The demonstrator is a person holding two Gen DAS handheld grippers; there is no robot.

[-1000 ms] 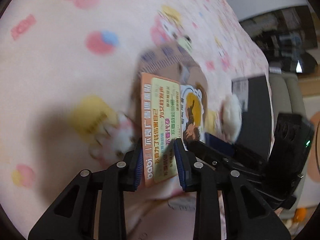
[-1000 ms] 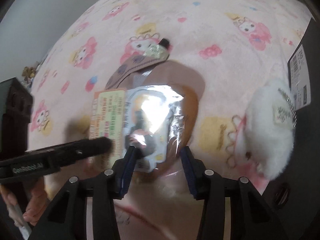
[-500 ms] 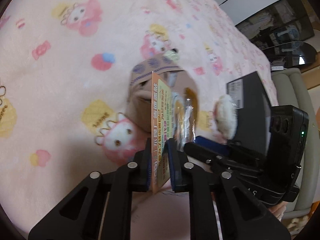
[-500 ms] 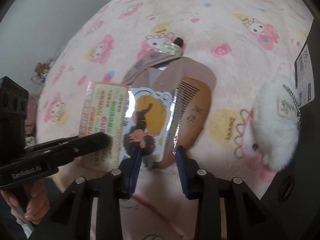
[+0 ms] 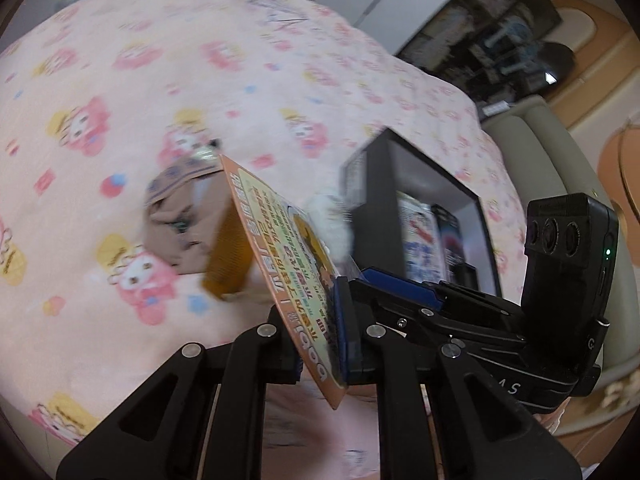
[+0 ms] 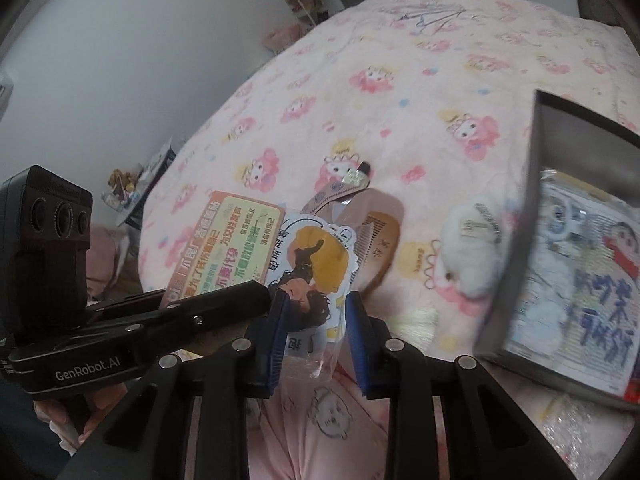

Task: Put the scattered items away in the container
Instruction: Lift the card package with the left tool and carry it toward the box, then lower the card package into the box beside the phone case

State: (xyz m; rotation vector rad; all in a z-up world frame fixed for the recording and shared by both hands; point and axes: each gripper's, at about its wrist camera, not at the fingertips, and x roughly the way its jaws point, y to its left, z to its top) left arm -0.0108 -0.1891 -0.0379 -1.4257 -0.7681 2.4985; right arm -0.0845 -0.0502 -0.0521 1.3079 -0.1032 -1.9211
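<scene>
My left gripper (image 5: 320, 340) is shut on an orange-edged printed card (image 5: 276, 264) and holds it tilted above the pink blanket. The card also shows in the right wrist view (image 6: 224, 248). My right gripper (image 6: 316, 340) is open around a cellophane-wrapped cartoon sticker (image 6: 312, 268), its pads apart from the wrapper. A wooden comb (image 6: 380, 240), a brown pouch (image 5: 176, 220), a small tube (image 6: 356, 176) and a white plush toy (image 6: 472, 248) lie on the blanket. The black container (image 5: 376, 196) stands at the right, with printed packs inside (image 6: 576, 292).
The pink cartoon-print blanket (image 5: 120, 120) covers the bed. A beige sofa (image 5: 532, 152) and dark shelving (image 5: 500, 40) stand beyond the bed's right edge. A grey wall (image 6: 100, 60) is at the left in the right wrist view.
My left gripper closed on the card and lifted it off the blanket, tilting it toward the container. The right gripper rose too, with the sticker between its jaws.
</scene>
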